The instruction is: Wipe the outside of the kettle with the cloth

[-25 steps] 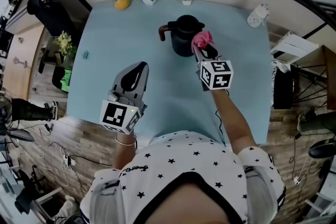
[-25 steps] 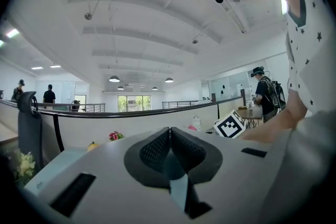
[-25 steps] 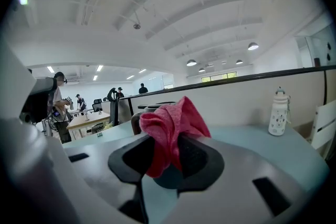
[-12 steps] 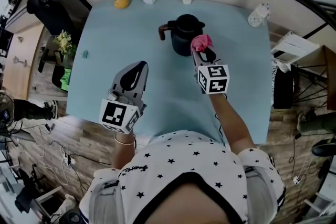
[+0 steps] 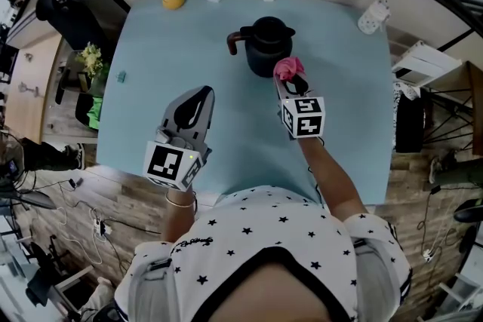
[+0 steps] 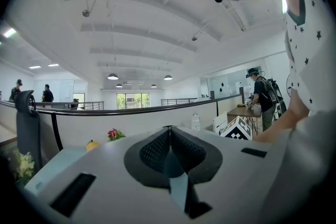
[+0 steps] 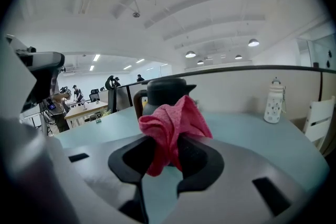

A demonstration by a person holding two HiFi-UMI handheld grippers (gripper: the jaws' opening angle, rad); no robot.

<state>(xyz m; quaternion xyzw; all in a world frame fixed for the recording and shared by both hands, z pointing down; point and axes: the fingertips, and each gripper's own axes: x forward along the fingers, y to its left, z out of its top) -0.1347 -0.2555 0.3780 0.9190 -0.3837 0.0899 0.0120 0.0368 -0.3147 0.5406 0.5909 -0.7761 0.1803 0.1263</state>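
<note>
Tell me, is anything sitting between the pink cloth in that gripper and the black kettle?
Nothing visible. The right gripper holds the pink cloth right beside the kettle, and the right gripper view shows the kettle straight behind the cloth, with nothing between them.

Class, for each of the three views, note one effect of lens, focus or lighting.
Head view: fisheye bows the far edge of the table; light is even. Left gripper view: black corners, curved ceiling beams, a mosaic patch above. Right gripper view: cloth and kettle sharp, corners black.
</note>
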